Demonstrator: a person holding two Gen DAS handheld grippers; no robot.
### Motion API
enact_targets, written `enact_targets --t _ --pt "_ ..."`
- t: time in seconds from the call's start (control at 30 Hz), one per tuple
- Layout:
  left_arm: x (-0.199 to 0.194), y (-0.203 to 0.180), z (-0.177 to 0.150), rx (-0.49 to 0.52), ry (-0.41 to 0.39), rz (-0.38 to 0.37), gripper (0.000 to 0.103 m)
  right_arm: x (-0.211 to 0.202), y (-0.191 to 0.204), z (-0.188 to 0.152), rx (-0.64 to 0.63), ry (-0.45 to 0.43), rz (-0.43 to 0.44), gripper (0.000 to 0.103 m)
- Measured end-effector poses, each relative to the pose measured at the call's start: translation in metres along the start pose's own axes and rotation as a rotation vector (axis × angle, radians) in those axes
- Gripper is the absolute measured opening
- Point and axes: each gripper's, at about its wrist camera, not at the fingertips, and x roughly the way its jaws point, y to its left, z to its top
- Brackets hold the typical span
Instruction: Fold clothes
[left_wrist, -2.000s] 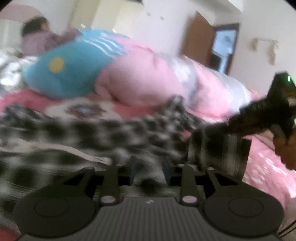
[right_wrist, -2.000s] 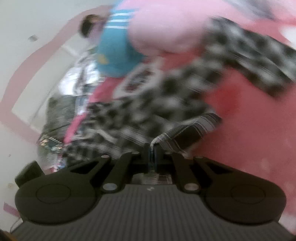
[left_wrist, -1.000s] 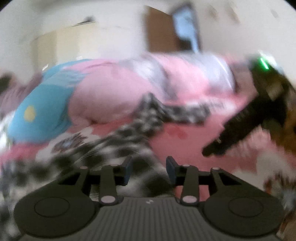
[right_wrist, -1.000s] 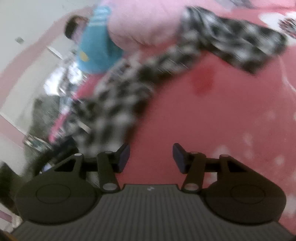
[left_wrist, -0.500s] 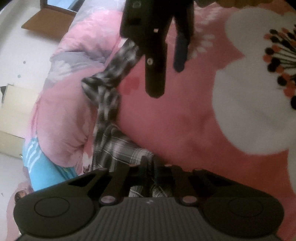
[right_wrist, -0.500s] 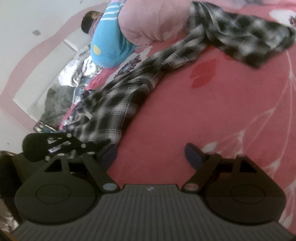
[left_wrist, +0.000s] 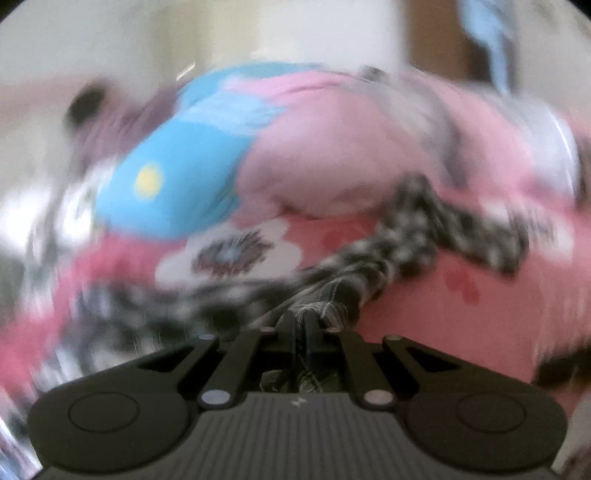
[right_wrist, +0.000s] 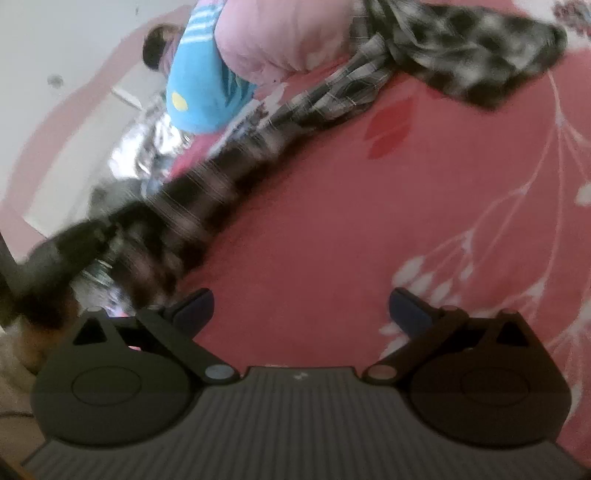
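Black-and-white plaid shirt (right_wrist: 332, 99), strung out in a long twisted band across the pink floral bed sheet (right_wrist: 369, 229); in the right wrist view it runs from a bunched end at 1 o'clock down to 9 o'clock, where it blurs into the dark shape of the other tool. Left hand-held gripper (left_wrist: 300, 326): jaws pressed together on a fold of the plaid cloth, which rises straight out of the closed tips toward 1 o'clock in the left wrist view. Right hand-held gripper (right_wrist: 301, 308): jaws spread wide, nothing between them, poised over bare sheet with the shirt passing near its left finger. Hazards, as judged: the shirt is roped rather than flat, so a one-sided pull from the left grip may tighten the twist instead of spreading the panel; the pinch holds only a small fold and may slip; heavy blur in the left wrist view suggests fast motion, which could drag the far end. At 11 to 12 o'clock a pink quilt mound (right_wrist: 280, 33) and a blue cushion (right_wrist: 199, 92) touch or overlap the garment, and could snag it. Open room lies on the sheet from 2 to 5 o'clock of the right wrist view; the bed's edge is not clearly visible.
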Motion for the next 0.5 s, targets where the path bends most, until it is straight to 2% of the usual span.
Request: enact_targets --t 0.17,0.27,0.37,0.43,0.5 --pt "0.028 0.078 -0.025 -0.454 0.144 0.043 0.005 0.011 0.030 -0.015 -0.231 0.005 -0.185 0.102" --pt "0.035 0.098 -0.044 -0.524 0.179 0.080 0.003 0.020 0.043 -0.028 -0.370 0.006 -0.268 0.102" --pt "0.033 0.106 -0.053 -0.565 0.165 0.048 0.005 0.025 0.050 -0.037 -0.473 -0.003 -0.321 0.102" --pt "0.025 0.105 -0.056 -0.578 0.130 0.027 0.013 0.027 0.053 -0.041 -0.530 -0.011 -0.344 0.102" --pt "0.012 0.101 -0.058 -0.566 0.072 0.010 0.028 0.027 0.050 -0.039 -0.553 -0.019 -0.330 0.102"
